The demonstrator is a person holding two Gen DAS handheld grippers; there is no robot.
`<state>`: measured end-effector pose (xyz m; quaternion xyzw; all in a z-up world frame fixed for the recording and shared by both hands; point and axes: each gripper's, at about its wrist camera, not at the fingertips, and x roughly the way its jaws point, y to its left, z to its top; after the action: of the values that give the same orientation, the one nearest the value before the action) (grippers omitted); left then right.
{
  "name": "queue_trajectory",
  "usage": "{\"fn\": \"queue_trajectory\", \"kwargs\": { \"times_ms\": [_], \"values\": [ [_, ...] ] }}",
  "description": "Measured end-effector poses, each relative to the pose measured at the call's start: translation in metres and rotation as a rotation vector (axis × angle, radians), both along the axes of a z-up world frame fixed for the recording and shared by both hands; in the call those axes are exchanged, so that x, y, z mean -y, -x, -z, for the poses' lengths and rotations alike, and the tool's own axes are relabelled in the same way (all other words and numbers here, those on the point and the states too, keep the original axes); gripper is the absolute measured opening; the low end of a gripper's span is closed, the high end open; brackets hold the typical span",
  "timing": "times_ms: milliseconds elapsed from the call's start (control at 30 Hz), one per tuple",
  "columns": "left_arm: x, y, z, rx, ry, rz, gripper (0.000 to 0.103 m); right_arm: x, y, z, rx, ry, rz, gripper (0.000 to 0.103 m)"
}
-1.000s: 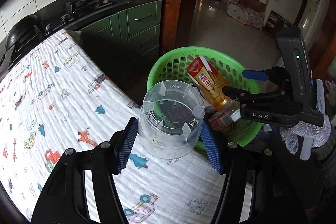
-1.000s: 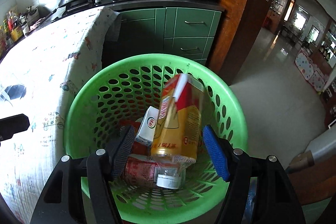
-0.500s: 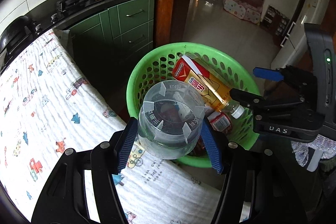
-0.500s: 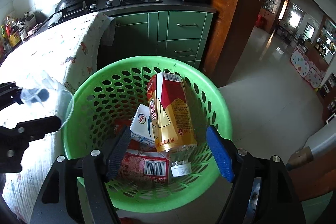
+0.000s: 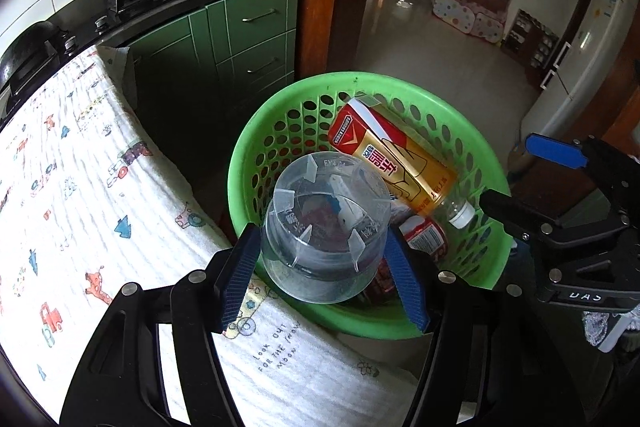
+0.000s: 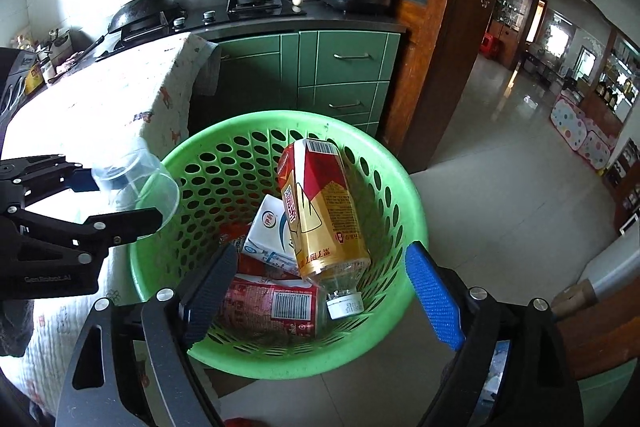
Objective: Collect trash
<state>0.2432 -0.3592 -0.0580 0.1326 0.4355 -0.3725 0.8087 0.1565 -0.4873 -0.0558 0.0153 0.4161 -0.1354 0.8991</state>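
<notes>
Kitchen, cartoon-print cloth on counter (image 5: pixel 80 187), green perforated basket (image 6: pixel 404 195) on floor at counter edge, inside: gold-red bottle (image 6: pixel 324 211), white carton (image 6: pixel 268 231), red can (image 6: pixel 272 303), left gripper (image 5: pixel 320 267) fingers clamped on clear plastic cup (image 5: pixel 324 227) over basket rim, easing apart, right gripper (image 6: pixel 316 291) fingers opening, empty, above basket.

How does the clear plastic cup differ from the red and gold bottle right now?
The clear plastic cup is see-through, unlabelled and held in the left gripper over the rim of the green basket. The red and gold bottle wears a printed wrapper and lies free inside it, white cap downward. Both are plastic drink trash.
</notes>
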Motion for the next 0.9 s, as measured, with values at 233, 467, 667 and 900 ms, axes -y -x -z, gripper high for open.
{"fn": "queue_trajectory", "kwargs": {
  "times_ms": [233,467,667,900],
  "values": [
    [0.006,0.002,-0.002,0.012,-0.001,0.003,0.063,-0.002,0.006,-0.004,0.022,-0.004,0.006,0.086],
    [0.009,0.005,-0.005,0.019,0.003,0.009,0.064,-0.001,0.011,-0.009,0.039,-0.018,0.020,0.088],
    [0.006,0.011,-0.008,0.039,0.001,0.005,0.068,-0.006,0.016,-0.011,0.054,-0.017,0.026,0.089],
    [-0.005,0.022,-0.019,0.081,0.006,-0.005,0.074,-0.011,0.026,-0.015,0.073,-0.017,0.036,0.092]
  ]
}}
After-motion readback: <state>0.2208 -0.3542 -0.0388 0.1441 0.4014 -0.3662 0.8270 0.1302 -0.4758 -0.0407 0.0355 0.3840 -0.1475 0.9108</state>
